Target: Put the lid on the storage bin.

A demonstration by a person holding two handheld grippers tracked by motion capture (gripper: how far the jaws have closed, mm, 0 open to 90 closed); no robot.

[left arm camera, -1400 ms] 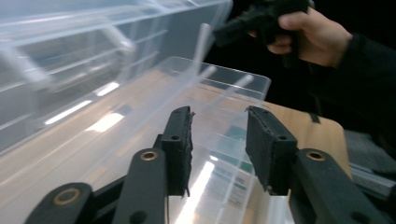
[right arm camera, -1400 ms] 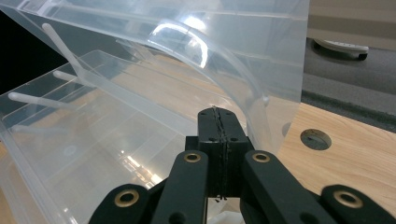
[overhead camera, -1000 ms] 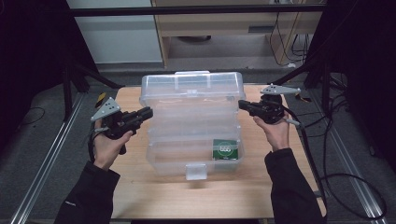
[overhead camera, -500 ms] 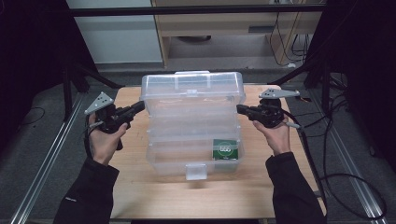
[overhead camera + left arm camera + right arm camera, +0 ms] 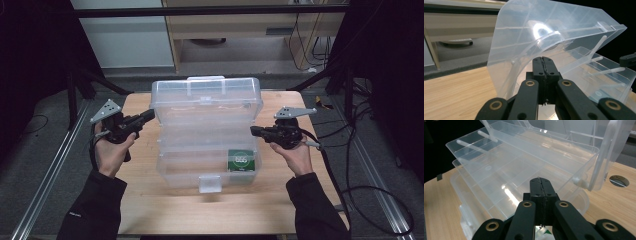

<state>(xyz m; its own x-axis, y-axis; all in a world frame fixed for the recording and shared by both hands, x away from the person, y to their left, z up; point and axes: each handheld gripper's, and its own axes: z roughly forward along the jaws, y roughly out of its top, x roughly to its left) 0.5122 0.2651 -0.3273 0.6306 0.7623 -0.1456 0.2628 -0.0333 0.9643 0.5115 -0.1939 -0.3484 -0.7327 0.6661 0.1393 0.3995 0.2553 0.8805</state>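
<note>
A clear plastic tiered box (image 5: 205, 145) stands open on the wooden table (image 5: 150, 205), its lid (image 5: 205, 97) raised at the back and its trays stepped toward me. A green and white packet (image 5: 241, 160) lies in the bottom tray at the front right. My left gripper (image 5: 150, 114) is shut and empty, its tips by the lid's left edge; in the left gripper view the left gripper (image 5: 543, 60) points at the lid's curved side (image 5: 524, 45). My right gripper (image 5: 252, 131) is shut and empty beside the trays' right end, and the right gripper (image 5: 541, 180) aims across the trays (image 5: 506, 170).
A white latch (image 5: 209, 184) sticks out at the box's front. A round hole (image 5: 619, 180) is cut in the table top right of the box. Cables (image 5: 350, 150) trail off the table's right side. Bare wood lies in front of the box.
My right gripper has come a little lower and nearer to me along the box's right side. The left gripper has hardly shifted. The box has not moved.
</note>
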